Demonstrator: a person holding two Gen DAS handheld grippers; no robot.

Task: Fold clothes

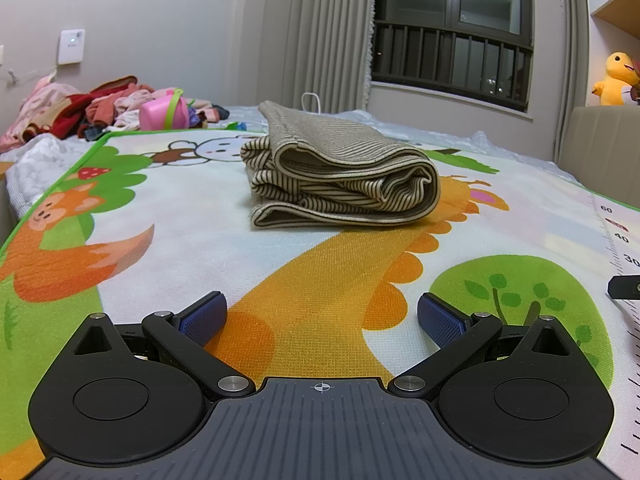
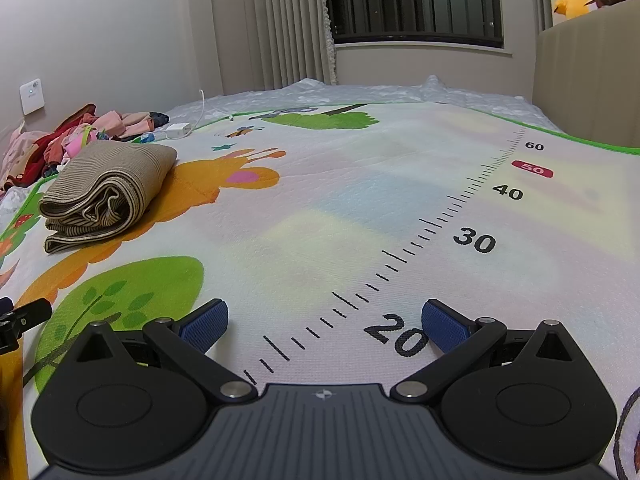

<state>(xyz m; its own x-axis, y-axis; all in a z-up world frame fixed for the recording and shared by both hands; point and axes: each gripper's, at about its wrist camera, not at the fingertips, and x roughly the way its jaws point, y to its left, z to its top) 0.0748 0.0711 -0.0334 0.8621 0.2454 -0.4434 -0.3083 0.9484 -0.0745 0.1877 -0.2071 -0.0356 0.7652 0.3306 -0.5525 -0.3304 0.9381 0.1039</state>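
Both tools are sitting low over the cartoon play mat [image 1: 304,280], and neither one is carrying anything. The left gripper [image 1: 322,320] is holding its blue-padded fingers [image 1: 204,316] spread wide apart over the orange patch of the print, nothing between them. Straight ahead of it, well apart from the fingertips, the striped garment [image 1: 340,176] is lying folded into a thick bundle on the mat, its layered folds and rolled end facing the left camera. The right gripper [image 2: 324,322] is gaping just as wide, its pads [image 2: 446,326] resting low by the printed ruler [image 2: 452,232], next to the "20" mark. From the right wrist view the folded bundle is sitting far off to the left, on the orange and green part of the print. Behind it, near the wall at the mat's far left corner, a pile of unfolded clothes [image 1: 92,108] is waiting in pinks and reds, a pink container [image 1: 164,114] poking out beside it. A yellow plush toy [image 1: 614,78] is perching up at the right, and the barred window [image 1: 452,28] is showing dark behind the curtain [image 1: 324,32].
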